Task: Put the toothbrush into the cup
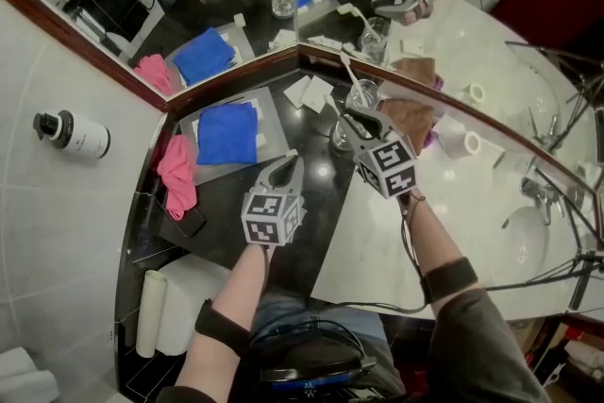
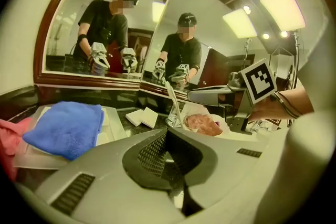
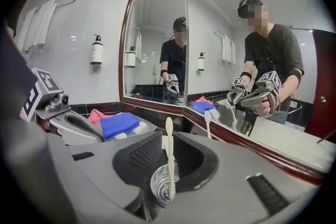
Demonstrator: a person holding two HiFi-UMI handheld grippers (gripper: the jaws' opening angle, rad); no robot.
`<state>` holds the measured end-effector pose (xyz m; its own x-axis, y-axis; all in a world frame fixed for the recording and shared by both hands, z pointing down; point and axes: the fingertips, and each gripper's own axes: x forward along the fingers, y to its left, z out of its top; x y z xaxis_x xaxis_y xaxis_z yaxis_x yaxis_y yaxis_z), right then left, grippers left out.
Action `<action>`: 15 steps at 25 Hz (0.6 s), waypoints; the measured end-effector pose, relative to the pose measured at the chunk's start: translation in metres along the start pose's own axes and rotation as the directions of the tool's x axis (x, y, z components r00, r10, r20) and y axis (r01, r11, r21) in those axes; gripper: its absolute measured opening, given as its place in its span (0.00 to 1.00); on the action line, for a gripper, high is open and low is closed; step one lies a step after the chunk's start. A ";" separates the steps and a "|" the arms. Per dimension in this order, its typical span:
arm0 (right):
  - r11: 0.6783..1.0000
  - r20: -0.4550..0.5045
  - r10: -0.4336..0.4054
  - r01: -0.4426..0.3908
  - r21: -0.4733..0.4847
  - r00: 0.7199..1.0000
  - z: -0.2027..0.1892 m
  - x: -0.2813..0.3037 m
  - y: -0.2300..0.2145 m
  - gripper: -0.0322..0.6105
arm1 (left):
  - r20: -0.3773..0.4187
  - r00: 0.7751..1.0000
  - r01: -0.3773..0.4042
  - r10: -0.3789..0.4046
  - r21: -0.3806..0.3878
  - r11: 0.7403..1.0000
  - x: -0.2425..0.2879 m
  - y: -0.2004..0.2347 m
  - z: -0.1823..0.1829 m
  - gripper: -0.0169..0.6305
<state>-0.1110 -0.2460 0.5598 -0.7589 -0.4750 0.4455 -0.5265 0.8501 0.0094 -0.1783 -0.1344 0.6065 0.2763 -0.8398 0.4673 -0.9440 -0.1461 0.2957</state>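
Observation:
A clear glass cup (image 3: pixel 167 183) stands on the dark counter in the mirror corner. A white toothbrush (image 3: pixel 169 155) stands upright in it, head up. My right gripper (image 3: pixel 168 139) hovers just above the cup and is open; the handle rises between its pads with a gap on each side. In the left gripper view the same cup (image 2: pixel 172 121) and leaning toothbrush (image 2: pixel 174 99) sit ahead, with the right gripper (image 2: pixel 191 95) reaching in from the right. My left gripper (image 1: pixel 286 167) is shut and empty, a little nearer than the cup and to its left.
A blue towel (image 1: pixel 228 132) lies on a white tray at the left, with a pink cloth (image 1: pixel 176 170) beside it. White soap squares (image 1: pixel 310 92) lie near the corner. A brown cloth (image 1: pixel 408 113), white rolls (image 1: pixel 464 143) and the sink (image 1: pixel 524 241) are to the right.

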 end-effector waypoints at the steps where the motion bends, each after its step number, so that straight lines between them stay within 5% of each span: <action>1: 1.000 0.003 -0.008 0.008 0.017 1.000 0.003 -0.009 0.002 0.19 | -0.001 1.000 0.003 -0.003 0.006 1.000 -0.006 -0.003 0.004 0.03; 15: 0.977 0.011 -0.148 0.145 0.155 0.989 0.004 -0.135 0.041 0.08 | -0.002 0.997 0.081 -0.082 0.136 0.987 -0.076 -0.033 0.044 0.03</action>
<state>-0.0314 -0.1475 0.4967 -0.6764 -0.5982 0.4297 -0.6839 0.7267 -0.0648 -0.1758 -0.0887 0.5243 0.3531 -0.8238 0.4435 -0.9341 -0.2838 0.2166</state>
